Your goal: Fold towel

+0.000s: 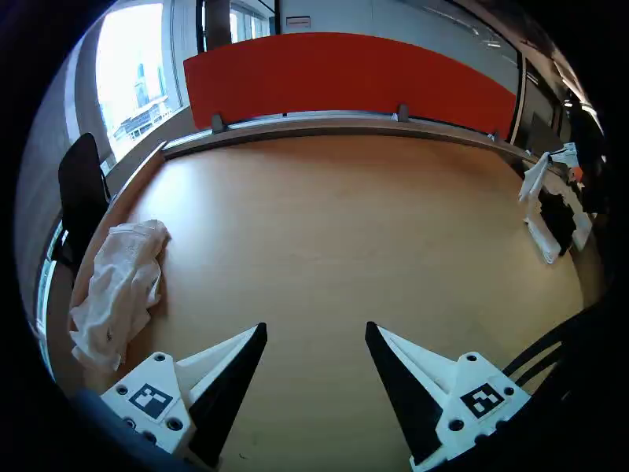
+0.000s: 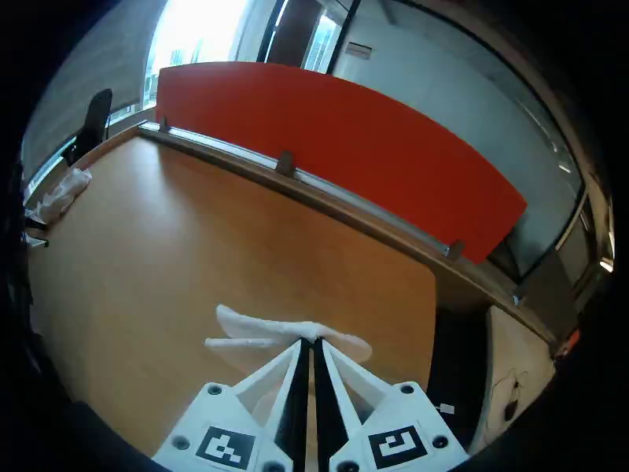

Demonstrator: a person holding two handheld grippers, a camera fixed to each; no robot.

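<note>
Found the left gripper (image 1: 315, 326) released: two wedge-shaped fingers, white plastic outside and matte black on the inner faces, spread well apart above bare tabletop, grasping nothing. Found the right gripper (image 2: 313, 341) clenched, inner faces almost touching, tips pinched on the flat white fabric towel (image 2: 251, 326). Saw that towel just ahead of those tips, a soft lobe spreading to each side over the smooth light-brown wooden table (image 1: 330, 220). Lost its middle behind the fingers, so could not count the layers between them, nor tell whether the cloth rested on the wood or hung just clear of it.

Made out, far to the right of the left gripper at the table's edge, only a smear of white plastic, a dark patch and hanging white cloth: the right gripper, too small and warped to read further.

Noted the crumpled white cloth towel (image 1: 122, 287) ahead and left of the left gripper, a long wrinkled heap near the table's left edge, well apart from the fingers.

Past the table's far edge, picked out a long matte red partition panel (image 1: 354, 75) on small grey metal brackets (image 1: 218, 122). Left of it, glimpsed a black chair back (image 1: 82, 189), partly cut off, under a bright window (image 1: 130, 79), detail washed out by glare.
</note>
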